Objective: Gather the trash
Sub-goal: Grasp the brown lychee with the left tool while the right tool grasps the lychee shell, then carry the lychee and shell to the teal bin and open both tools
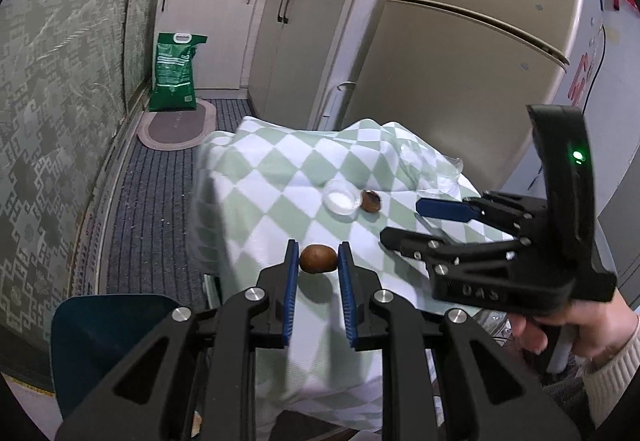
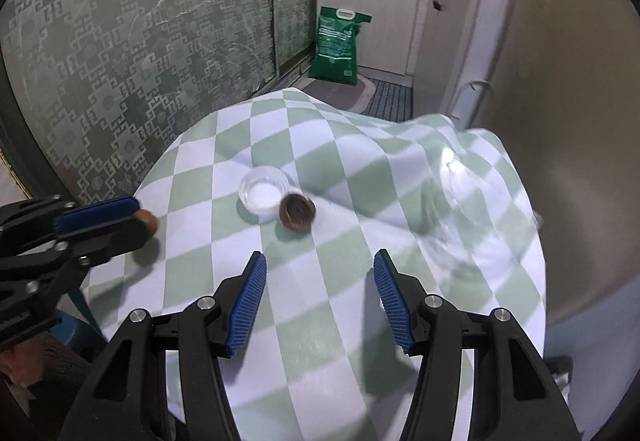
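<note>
My left gripper point(image 1: 319, 258) is shut on a brown nut-like shell point(image 1: 318, 258) and holds it over the green-and-white checked cloth point(image 1: 280, 177); it also shows in the right wrist view point(image 2: 146, 218). A second brown shell point(image 2: 297, 211) lies on the cloth beside a small clear plastic cup point(image 2: 264, 191). A crumpled clear plastic wrapper point(image 2: 464, 193) lies at the cloth's right. My right gripper point(image 2: 320, 281) is open and empty, short of the second shell; it also shows in the left wrist view point(image 1: 408, 221).
A fridge point(image 1: 480, 41) stands behind the table on the right. White cabinets point(image 1: 288, 41) with a pan on top and a green bag point(image 1: 175, 73) on the floor are at the back. A blue stool point(image 1: 108, 333) is at the lower left.
</note>
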{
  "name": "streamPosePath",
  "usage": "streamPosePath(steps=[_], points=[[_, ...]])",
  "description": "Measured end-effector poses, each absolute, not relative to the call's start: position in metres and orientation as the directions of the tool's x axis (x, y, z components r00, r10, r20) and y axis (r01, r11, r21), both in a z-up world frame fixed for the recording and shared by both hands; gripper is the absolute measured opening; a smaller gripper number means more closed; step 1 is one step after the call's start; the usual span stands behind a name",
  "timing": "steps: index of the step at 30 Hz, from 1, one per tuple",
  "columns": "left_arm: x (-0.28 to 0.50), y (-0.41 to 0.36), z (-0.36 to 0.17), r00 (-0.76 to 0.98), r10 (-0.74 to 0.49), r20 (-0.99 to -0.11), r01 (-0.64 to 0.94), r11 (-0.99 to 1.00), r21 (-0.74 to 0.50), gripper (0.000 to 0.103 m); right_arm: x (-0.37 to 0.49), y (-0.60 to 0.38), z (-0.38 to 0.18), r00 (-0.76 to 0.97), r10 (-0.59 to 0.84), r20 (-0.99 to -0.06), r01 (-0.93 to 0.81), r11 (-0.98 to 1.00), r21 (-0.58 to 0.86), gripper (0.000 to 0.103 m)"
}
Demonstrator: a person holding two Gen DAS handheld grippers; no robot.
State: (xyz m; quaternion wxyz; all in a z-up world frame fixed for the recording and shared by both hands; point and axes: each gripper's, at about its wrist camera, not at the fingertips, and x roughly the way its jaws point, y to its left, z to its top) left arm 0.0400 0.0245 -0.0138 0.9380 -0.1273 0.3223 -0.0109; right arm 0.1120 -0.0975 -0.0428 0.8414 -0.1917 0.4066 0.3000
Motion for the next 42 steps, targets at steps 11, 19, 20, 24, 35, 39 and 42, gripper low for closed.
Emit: streamPosePath(steps=[11, 19, 20, 24, 35, 39, 42], points=[[0.019, 0.049, -0.014, 0.795, -0.08, -0.602, -0.087, 0.966, -0.242, 0.021, 0.124, -0.072, -0.046, 0.477, 0.377, -0.794, -0.678, 0.733, -0.059, 0.038], [0.004, 0.064, -0.011, 0.807, -0.063, -0.587, -0.101, 0.965, -0.242, 0.021, 0.113, -0.066, -0.041, 0.5, 0.342, -0.796, -0.669, 0.736, -0.104, 0.02], [0.002, 0.067, -0.012, 0.805, -0.058, -0.591, -0.107, 0.965, -0.239, 0.021, 0.111, -0.067, -0.04, 0.5, 0.344, -0.795, -0.667, 0.738, -0.1, 0.02], [-0.007, 0.08, -0.015, 0.801, -0.038, -0.597, -0.133, 0.962, -0.24, 0.021, 0.098, -0.066, -0.029, 0.499, 0.366, -0.785, -0.672, 0.735, -0.085, 0.02], [-0.035, 0.12, -0.019, 0.795, 0.029, -0.606, -0.217, 0.946, -0.24, 0.021, 0.06, -0.016, -0.011, 0.436, 0.466, -0.769, -0.763, 0.645, -0.042, 0.02], [-0.043, 0.133, -0.021, 0.786, 0.05, -0.616, -0.245, 0.94, -0.236, 0.021, 0.048, 0.006, -0.013, 0.399, 0.491, -0.774, -0.793, 0.608, -0.023, 0.02], [-0.05, 0.143, -0.023, 0.778, 0.064, -0.625, -0.267, 0.934, -0.236, 0.021, 0.04, 0.022, -0.018, 0.37, 0.5, -0.783, -0.811, 0.585, -0.009, 0.02]])
